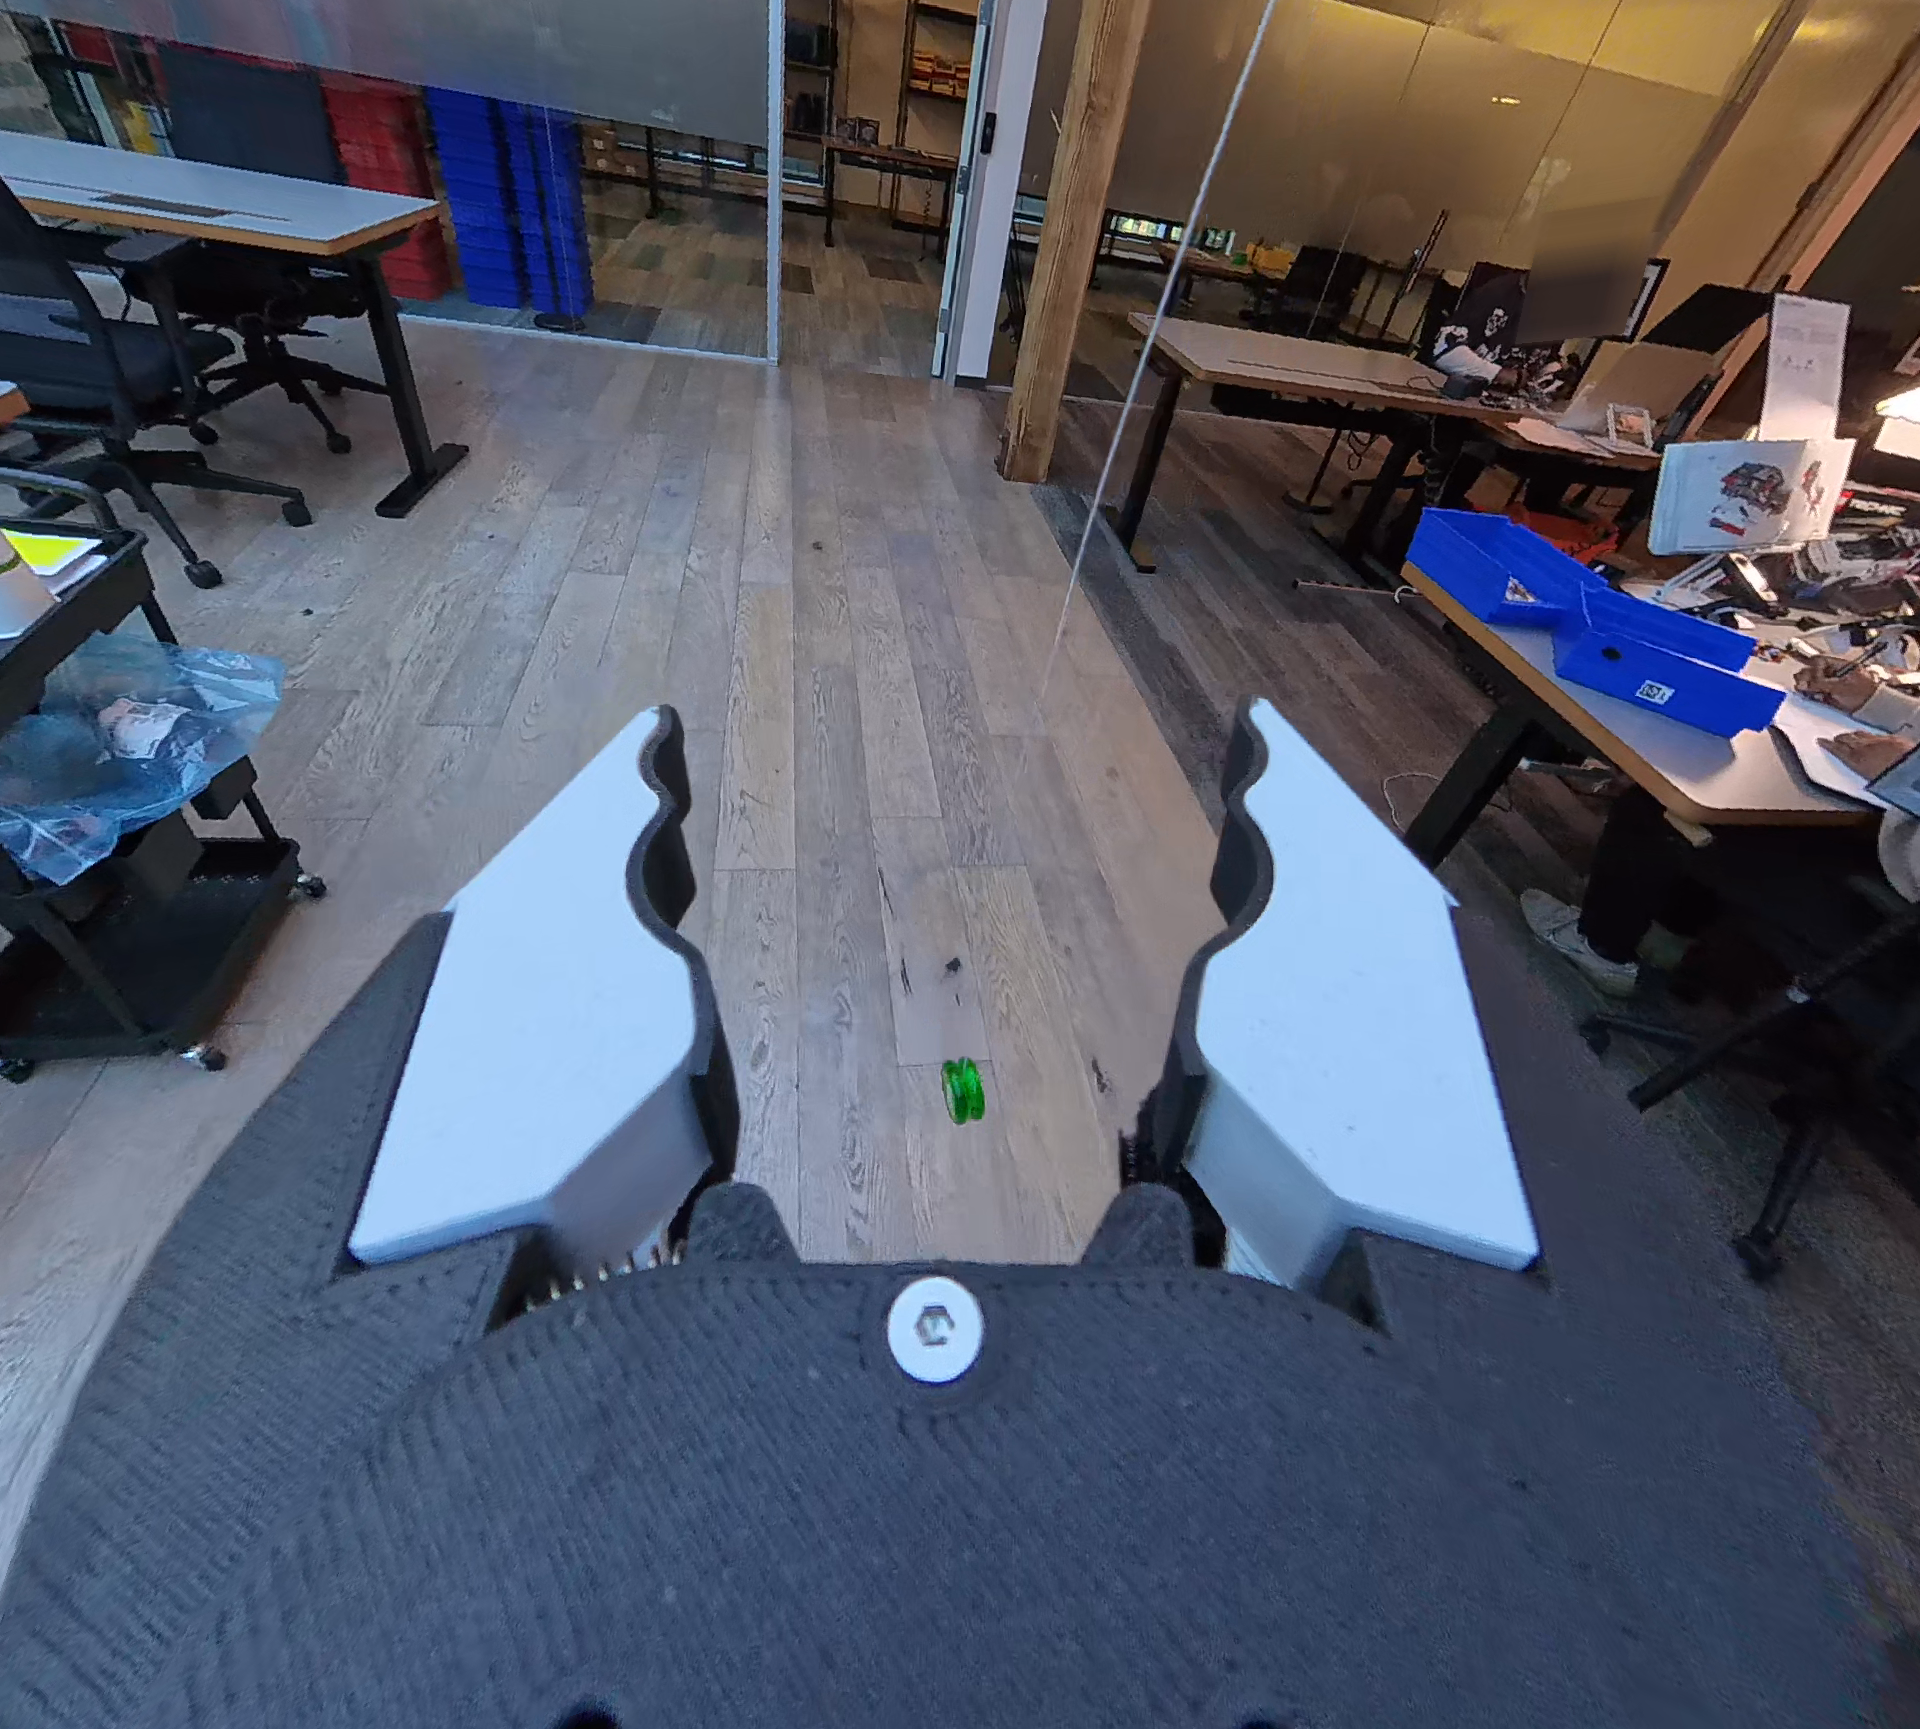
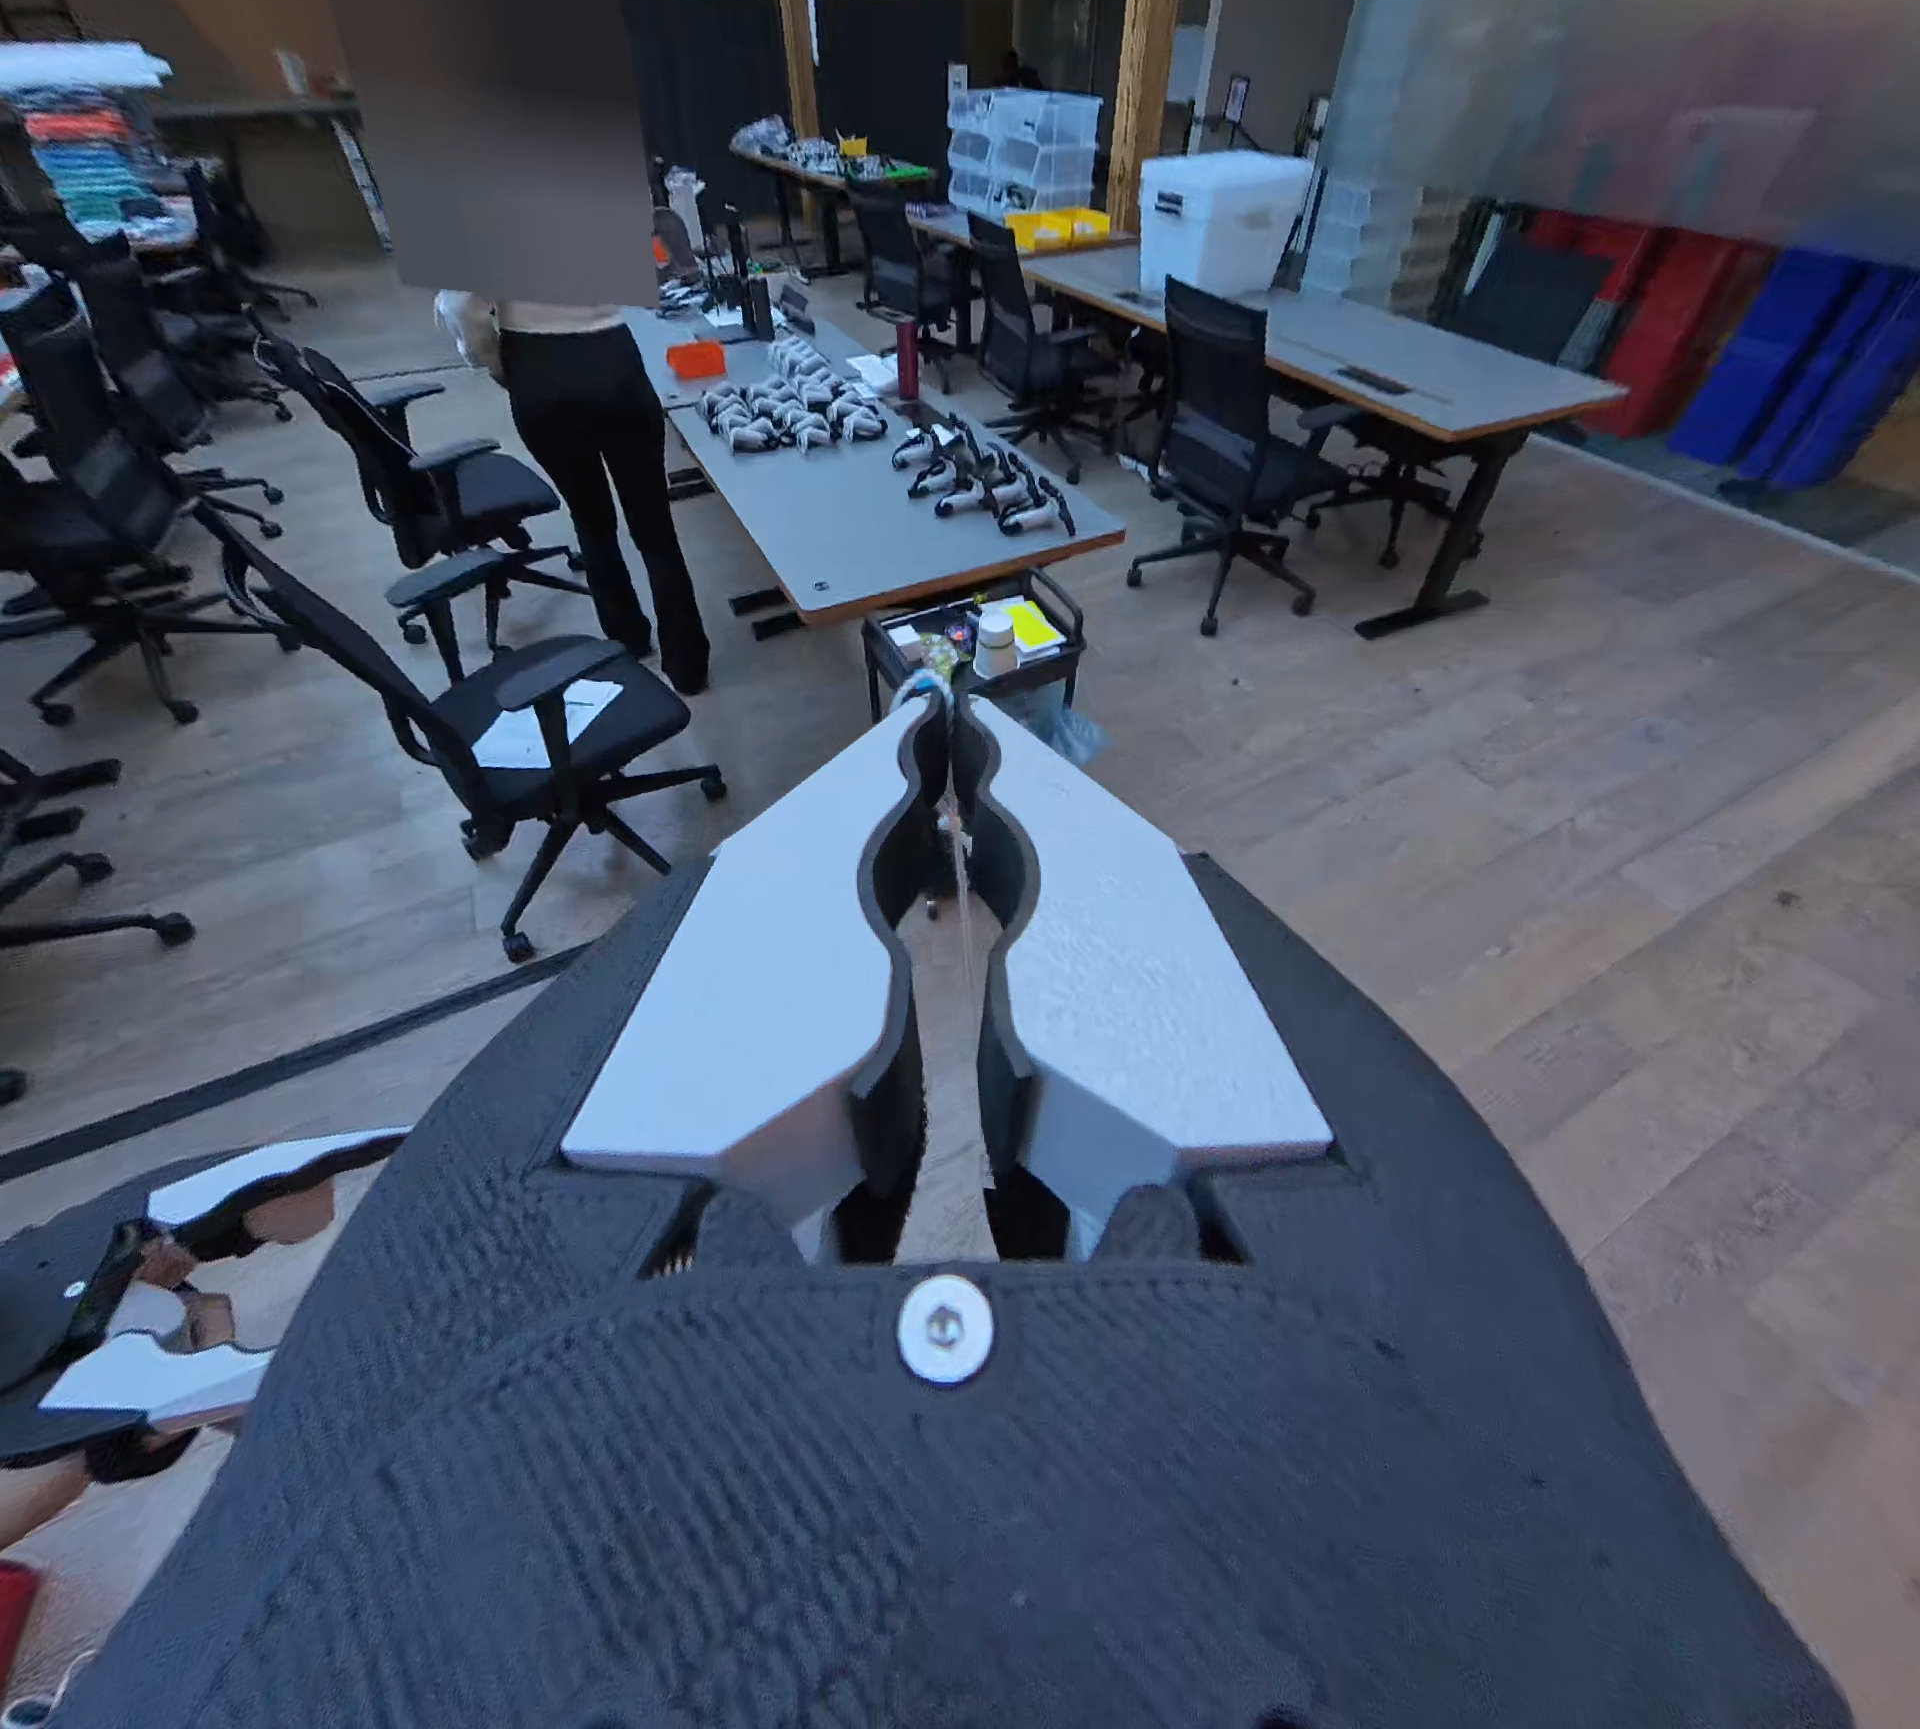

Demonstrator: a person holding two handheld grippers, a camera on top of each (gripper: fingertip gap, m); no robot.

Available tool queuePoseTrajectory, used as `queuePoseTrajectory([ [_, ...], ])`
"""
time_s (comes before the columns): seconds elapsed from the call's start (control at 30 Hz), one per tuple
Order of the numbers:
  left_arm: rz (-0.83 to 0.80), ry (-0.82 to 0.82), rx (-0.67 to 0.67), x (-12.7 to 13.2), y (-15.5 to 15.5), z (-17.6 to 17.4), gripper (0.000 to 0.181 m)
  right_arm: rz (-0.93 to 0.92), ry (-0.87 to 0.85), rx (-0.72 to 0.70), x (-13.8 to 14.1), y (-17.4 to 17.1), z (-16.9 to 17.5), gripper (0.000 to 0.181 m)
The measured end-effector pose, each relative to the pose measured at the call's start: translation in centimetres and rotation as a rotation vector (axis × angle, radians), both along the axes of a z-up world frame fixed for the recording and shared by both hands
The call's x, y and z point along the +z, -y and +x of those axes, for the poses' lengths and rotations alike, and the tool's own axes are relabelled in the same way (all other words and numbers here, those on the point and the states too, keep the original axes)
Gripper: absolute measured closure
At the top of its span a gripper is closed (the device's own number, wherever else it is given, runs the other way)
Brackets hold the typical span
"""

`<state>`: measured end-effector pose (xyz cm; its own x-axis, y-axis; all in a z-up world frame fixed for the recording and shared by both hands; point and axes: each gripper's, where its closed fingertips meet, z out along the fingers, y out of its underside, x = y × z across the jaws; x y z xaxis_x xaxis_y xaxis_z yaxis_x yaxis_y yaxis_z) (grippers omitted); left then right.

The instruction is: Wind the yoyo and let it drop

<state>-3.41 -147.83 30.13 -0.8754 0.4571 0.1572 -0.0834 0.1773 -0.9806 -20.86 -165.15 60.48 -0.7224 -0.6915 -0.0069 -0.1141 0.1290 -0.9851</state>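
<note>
Two grippers, yoyo [image 1: 963, 1090] down low near floor [image 1: 831, 640].
Left gripper [image 1: 951, 734] jaws spread, yoyo between and below them; right gripper [image 2: 951, 723] jaws pinching string [image 2: 964, 900].

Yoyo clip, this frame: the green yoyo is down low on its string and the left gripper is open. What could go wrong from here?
1. The right gripper pinches only the thin string at its fingertips; a slip would likely drop the yoyo onto the wood floor.
2. The yoyo hangs low near the floor, so it may strike the boards.
3. The left gripper is open and holds nothing, so nothing steadies a swing.
</note>
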Motion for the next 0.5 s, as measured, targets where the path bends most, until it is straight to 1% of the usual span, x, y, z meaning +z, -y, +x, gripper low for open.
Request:
queuePoseTrajectory([
  [0.03,-0.005,-0.002,-0.003,0.0,0.0,-0.1,0.079,0.019,0.017,0.001,-1.4,0.3,0.0,0.181],
  [0.07,-0.010,0.003,-0.003,-0.1,-0.1,-0.2,0.079,0.036,0.041,0.009,-2.1,0.4,0.0,0.181],
  [0.1,-0.010,0.011,-0.004,-0.3,-0.1,-0.2,0.079,0.059,0.030,0.016,-2.8,0.4,0.0,0.181],
  [0.13,-0.003,0.016,-0.006,-0.6,-0.1,-0.3,0.079,0.038,0.038,0.024,-2.5,0.1,0.1,0.181],
  [0.2,0.027,0.021,-0.017,-1.8,0.0,-0.4,0.080,0.003,0.093,0.065,-0.2,-1.1,0.9,0.181],
  [0.23,0.048,0.028,-0.023,-2.8,0.1,-0.5,0.080,-0.015,0.094,0.081,1.0,-1.8,1.4,0.181],
  [0.3,0.111,0.053,-0.045,-5.7,0.1,-0.9,0.083,-0.062,0.054,0.102,3.5,-3.3,2.7,0.181],
  [0.37,0.184,0.062,-0.097,-9.5,-0.2,-1.7,0.087,-0.110,0.011,0.140,6.5,-5.4,4.5,0.181],
  [0.43,0.226,0.070,-0.208,-13.4,-1.1,-3.2,0.098,-0.157,-0.030,0.190,9.7,-7.8,6.6,0.181],
  [0.5,0.264,0.143,-0.348,-18.1,-2.1,-4.3,0.099,-0.211,-0.093,0.204,13.1,-9.8,7.9,0.181],
])
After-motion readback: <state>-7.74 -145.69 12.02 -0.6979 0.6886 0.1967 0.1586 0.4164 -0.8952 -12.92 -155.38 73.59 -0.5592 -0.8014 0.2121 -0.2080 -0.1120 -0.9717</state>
